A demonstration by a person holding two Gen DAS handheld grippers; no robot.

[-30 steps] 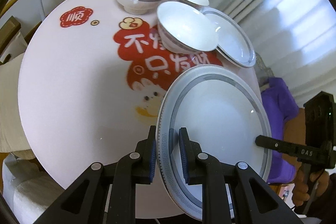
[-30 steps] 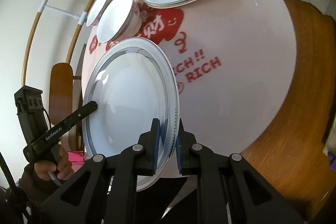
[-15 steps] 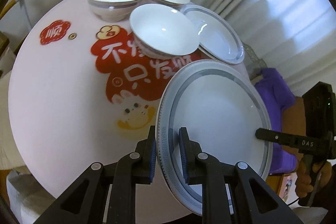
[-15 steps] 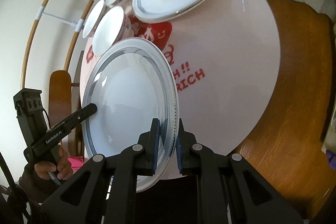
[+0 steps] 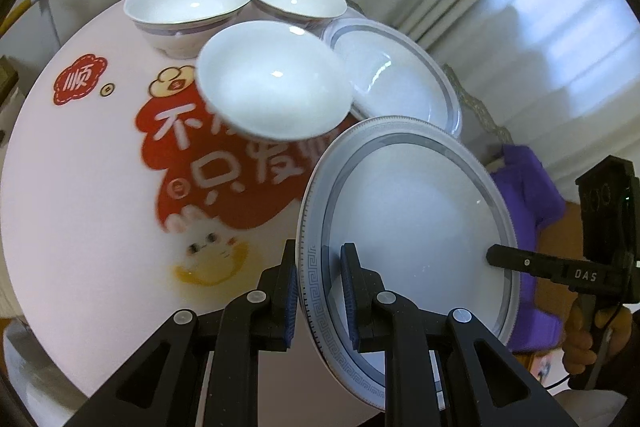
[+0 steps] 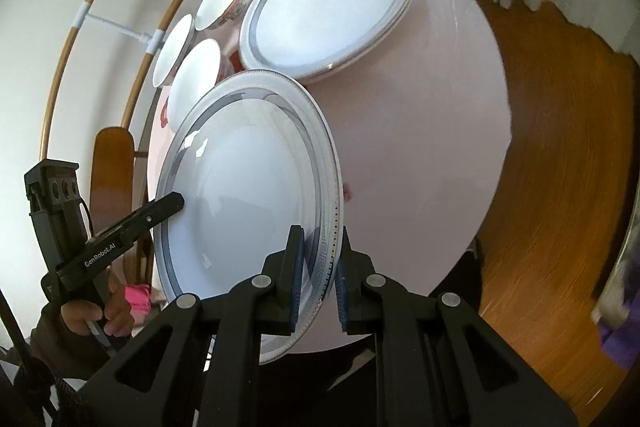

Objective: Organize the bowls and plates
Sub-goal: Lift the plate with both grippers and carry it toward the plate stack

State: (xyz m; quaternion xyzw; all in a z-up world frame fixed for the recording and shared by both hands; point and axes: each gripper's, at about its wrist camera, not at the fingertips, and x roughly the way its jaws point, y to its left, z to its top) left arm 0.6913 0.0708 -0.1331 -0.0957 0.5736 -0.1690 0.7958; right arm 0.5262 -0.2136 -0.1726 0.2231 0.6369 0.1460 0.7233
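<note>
Both grippers are pinching the same large plate (image 5: 416,227) by its patterned rim, one on each side. The left gripper (image 5: 320,291) is biting the rim at the lower centre of its own view, with one pad under the plate and one on top. The right gripper (image 6: 318,277) is doing the same at the lower centre of its view, and its black finger is also showing at the right edge of the left view. I think two grips are used because a plate this wide would tip or slip from one narrow pinch.

The plate is hanging tilted above the round pink table (image 5: 80,187), not resting on it. In the upper middle of the right view another plate stack (image 6: 328,11) is lying near the far edge of the table, and it looks like more than one plate. Probably the held plate is going there, so that the plates are together.

Three bowls (image 5: 276,79) are standing close together in the upper part of the left view, just beside the stack. The nearest bowl is close to the path, so the carried rim could knock it.
</note>
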